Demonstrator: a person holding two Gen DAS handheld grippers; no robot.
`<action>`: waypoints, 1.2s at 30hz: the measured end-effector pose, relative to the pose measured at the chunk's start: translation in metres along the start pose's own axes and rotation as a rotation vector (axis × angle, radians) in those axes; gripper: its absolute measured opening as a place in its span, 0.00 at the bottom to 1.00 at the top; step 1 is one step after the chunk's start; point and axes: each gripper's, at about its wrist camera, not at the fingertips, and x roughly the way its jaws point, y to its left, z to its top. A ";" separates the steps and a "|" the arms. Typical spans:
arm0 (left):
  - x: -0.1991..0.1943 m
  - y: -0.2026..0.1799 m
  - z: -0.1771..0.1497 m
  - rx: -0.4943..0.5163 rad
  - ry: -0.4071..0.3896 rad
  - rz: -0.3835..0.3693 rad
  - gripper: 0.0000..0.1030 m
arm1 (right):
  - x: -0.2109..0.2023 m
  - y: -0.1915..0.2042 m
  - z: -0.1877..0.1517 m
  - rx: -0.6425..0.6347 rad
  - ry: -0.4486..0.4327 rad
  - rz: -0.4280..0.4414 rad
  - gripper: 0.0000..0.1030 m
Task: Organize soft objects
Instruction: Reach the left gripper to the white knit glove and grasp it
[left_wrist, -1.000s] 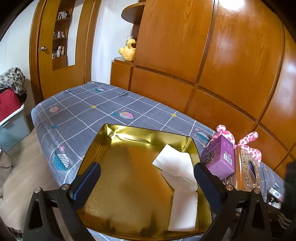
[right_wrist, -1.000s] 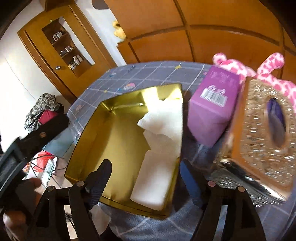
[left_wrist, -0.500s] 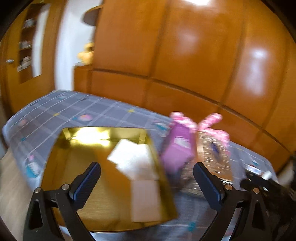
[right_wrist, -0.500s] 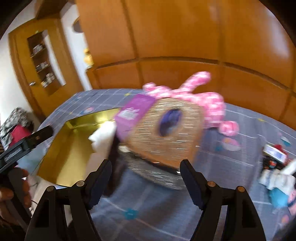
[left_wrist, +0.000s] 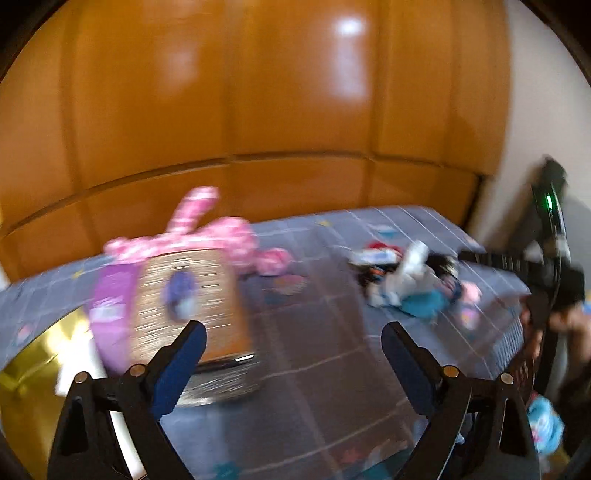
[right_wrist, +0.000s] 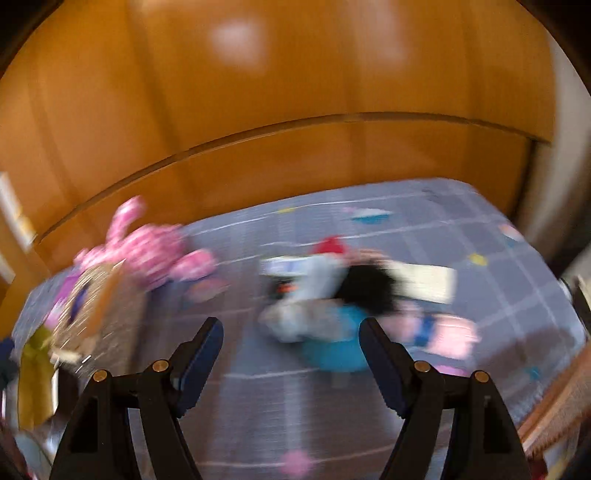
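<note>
Both views are blurred by motion. A heap of small soft toys, white, black, teal and pink, lies on the grey checked bedspread; it shows at the right in the left wrist view. A pink spotted plush lies behind a glittery tissue box; the plush also shows in the right wrist view. My right gripper is open and empty, just short of the heap. My left gripper is open and empty over bare bedspread. The gold tray sits at the far left.
A purple carton stands left of the tissue box. Wooden wall panels run behind the bed. The other hand-held gripper shows at the right edge of the left wrist view. The bed's right edge is close by.
Both grippers have swung right, away from the gold tray with its white tissues, toward the heap of soft toys. Both stay open.
</note>
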 end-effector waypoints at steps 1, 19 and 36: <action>0.014 -0.010 0.001 0.024 0.018 -0.033 0.93 | 0.000 -0.015 0.002 0.037 -0.008 -0.018 0.75; 0.150 -0.092 0.001 0.168 0.196 -0.179 0.55 | 0.013 -0.076 -0.002 0.246 -0.012 0.071 0.75; 0.225 -0.129 0.028 0.208 0.224 -0.262 0.29 | 0.015 -0.098 -0.006 0.393 -0.009 0.156 0.75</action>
